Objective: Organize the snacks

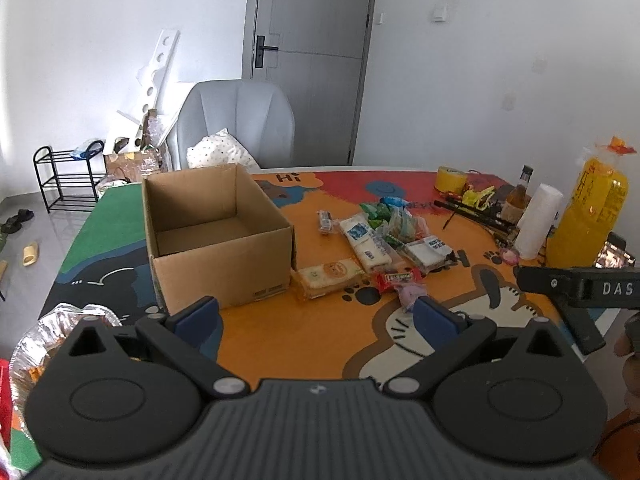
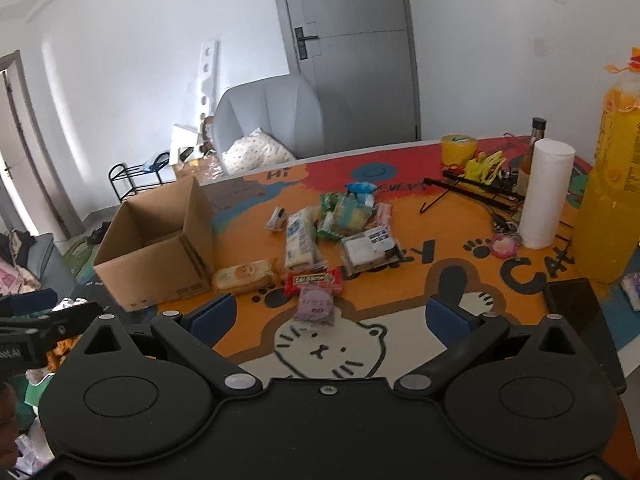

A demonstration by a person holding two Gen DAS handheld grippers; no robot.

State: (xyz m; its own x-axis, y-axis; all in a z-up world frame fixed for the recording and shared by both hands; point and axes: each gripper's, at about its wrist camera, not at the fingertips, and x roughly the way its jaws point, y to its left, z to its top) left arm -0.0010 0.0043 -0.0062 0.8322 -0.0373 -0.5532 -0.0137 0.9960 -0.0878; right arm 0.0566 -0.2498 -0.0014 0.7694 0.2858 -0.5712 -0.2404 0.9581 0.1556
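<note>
An open, empty cardboard box (image 1: 212,236) (image 2: 160,248) stands on the colourful table mat. To its right lies a heap of several snack packets (image 1: 376,236) (image 2: 340,232): a yellow cracker pack (image 1: 328,276) (image 2: 245,276), a red wrapper (image 1: 398,279) (image 2: 314,280), a purple round packet (image 1: 412,294) (image 2: 317,304), white and green packs. My left gripper (image 1: 316,320) hovers open in front of the box and packets, holding nothing. My right gripper (image 2: 330,316) is open just short of the purple packet, which lies between its blue pads (image 2: 214,316).
At the table's right stand a tall yellow bag (image 1: 588,220) (image 2: 612,184), a white paper roll (image 1: 536,226) (image 2: 546,192), a brown bottle (image 1: 518,196), a yellow tape roll (image 1: 450,179) (image 2: 458,150) and black rods. A grey chair (image 1: 236,124) sits behind the table. Foil (image 1: 76,316) lies front left.
</note>
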